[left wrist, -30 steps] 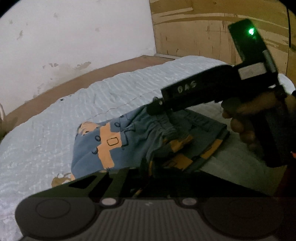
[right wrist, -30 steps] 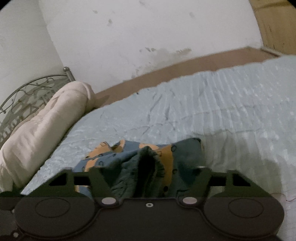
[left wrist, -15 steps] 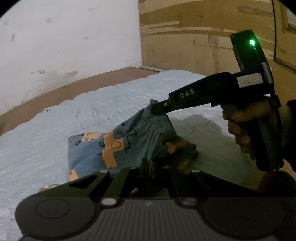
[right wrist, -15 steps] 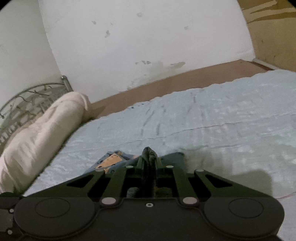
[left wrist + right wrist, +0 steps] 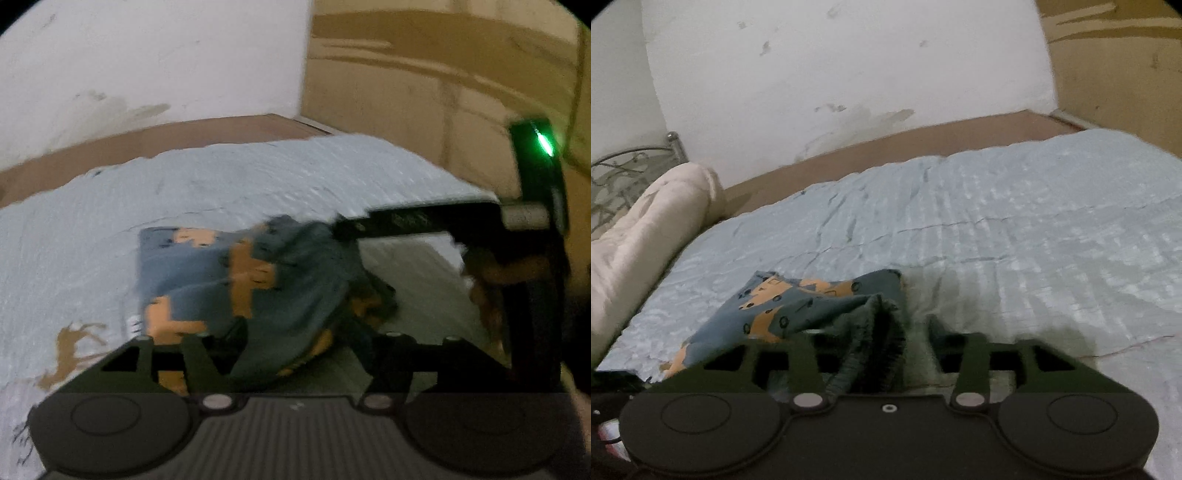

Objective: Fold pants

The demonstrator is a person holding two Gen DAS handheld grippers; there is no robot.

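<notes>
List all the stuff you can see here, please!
pants: one, blue with orange print, bunched on the bed, waistband between the right gripper's open fingers
bed: one, pale blue cover
pillow: one, cream, at the bed's left end by the metal headboard
wall: white, stained, behind the bed
wood panel: brown, to the right
left gripper: black, jaws have just been opening, pants between them
right gripper: black, jaws have just been opening
hand: one, holding the right gripper

The right hand-held gripper [image 5: 886, 343] has just opened its jaws around the pants' [image 5: 798, 306] waistband on the bed [image 5: 1015, 221]; pillow [image 5: 639, 236] at nine o'clock.
</notes>
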